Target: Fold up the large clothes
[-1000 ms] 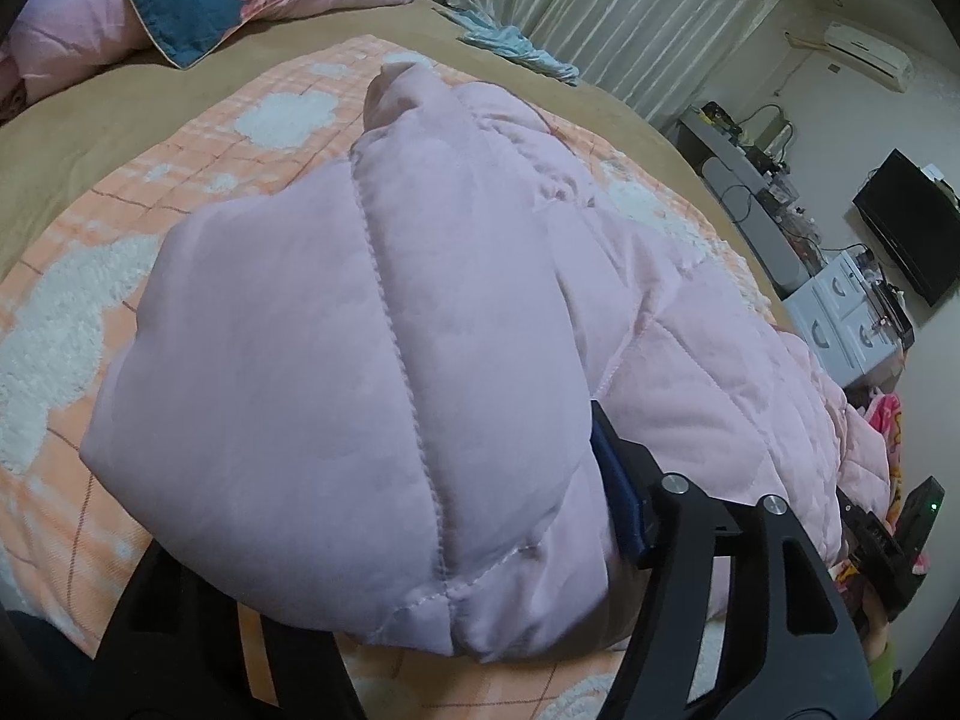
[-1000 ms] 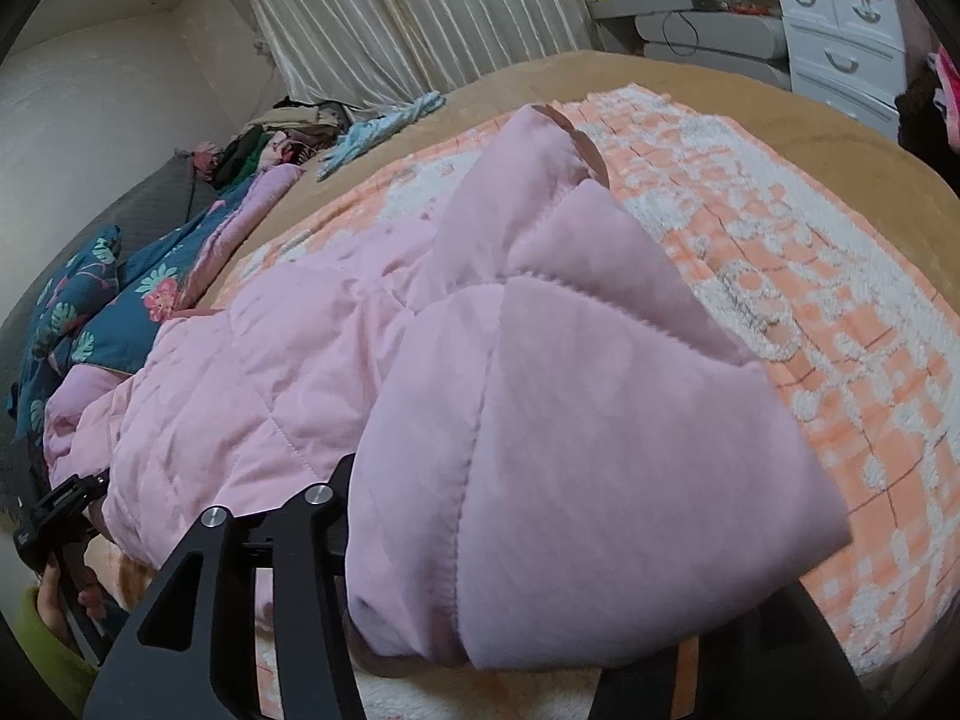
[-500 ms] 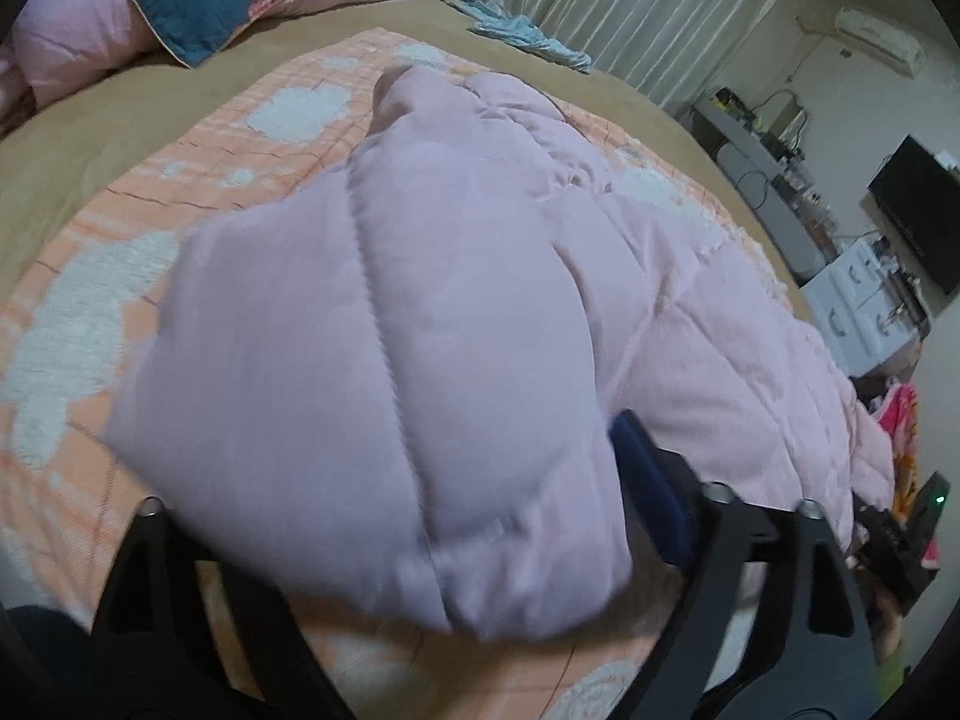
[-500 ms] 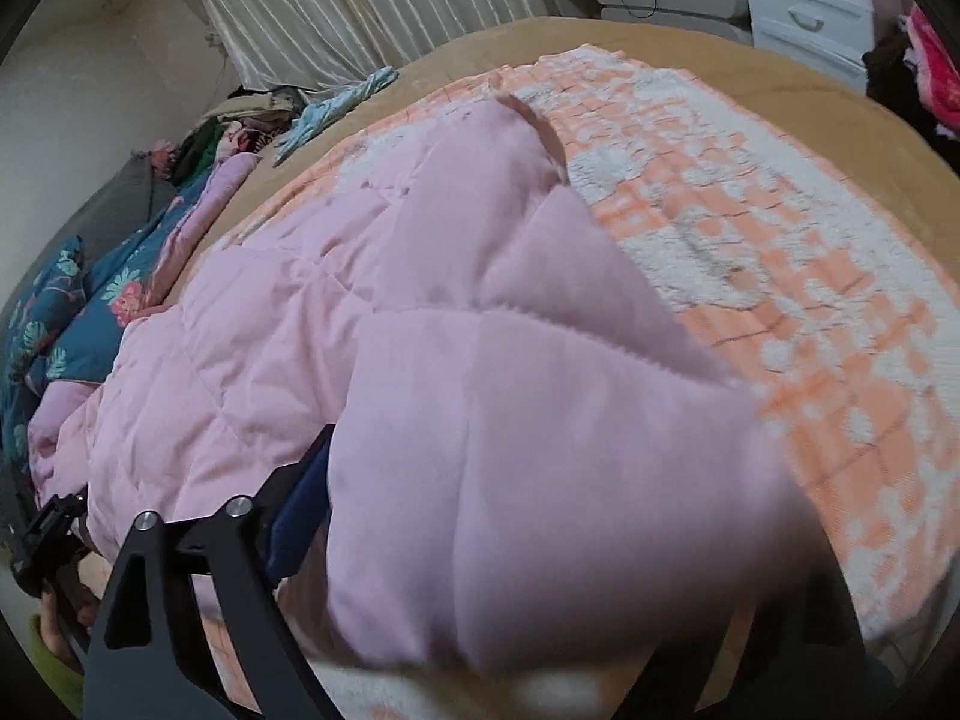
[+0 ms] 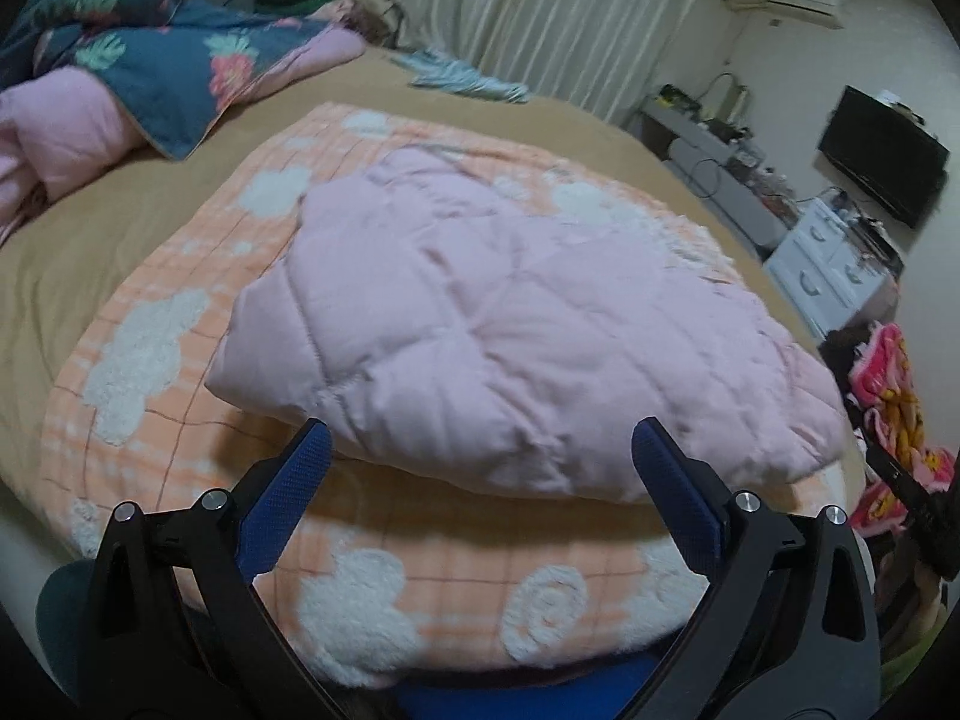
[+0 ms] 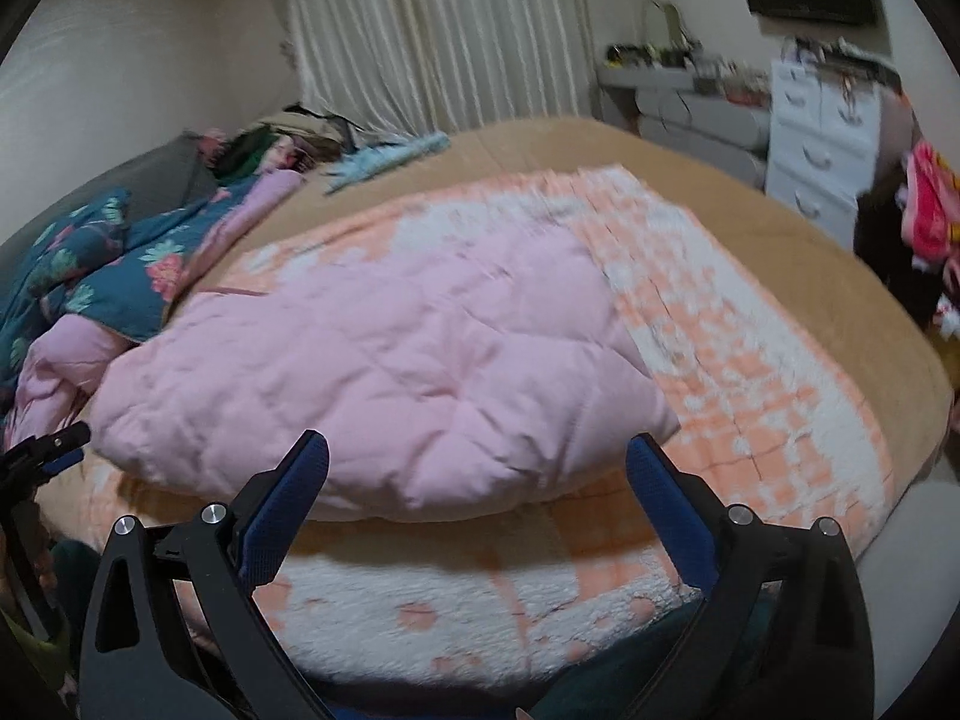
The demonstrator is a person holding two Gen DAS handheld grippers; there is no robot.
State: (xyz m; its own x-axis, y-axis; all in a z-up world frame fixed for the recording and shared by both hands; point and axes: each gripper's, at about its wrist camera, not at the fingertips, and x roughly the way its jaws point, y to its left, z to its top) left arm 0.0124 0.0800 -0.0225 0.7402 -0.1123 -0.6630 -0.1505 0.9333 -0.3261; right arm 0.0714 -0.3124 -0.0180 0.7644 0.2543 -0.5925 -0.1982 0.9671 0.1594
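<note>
A pink quilted padded garment (image 5: 510, 336) lies folded in a thick bundle on an orange-and-white fleece blanket (image 5: 156, 348) on the bed; it also shows in the right wrist view (image 6: 390, 372). My left gripper (image 5: 480, 468) is open and empty, just in front of the bundle's near edge. My right gripper (image 6: 477, 474) is open and empty, at the near edge of the same bundle. The right gripper's tip (image 5: 912, 492) shows at the far right of the left wrist view, and the left gripper's tip (image 6: 48, 450) at the far left of the right wrist view.
A tan bedcover (image 5: 72, 222) lies under the blanket. A dark floral quilt (image 5: 180, 60) and pink bedding (image 5: 66, 120) are piled at the bed's far left. White drawers (image 6: 822, 138), a TV (image 5: 882, 156) and curtains (image 6: 438, 30) stand beyond the bed.
Both grippers were shut on folds of the pink garment and held them up. Now both have let go and drawn back, and the garment lies folded on the blanket.
</note>
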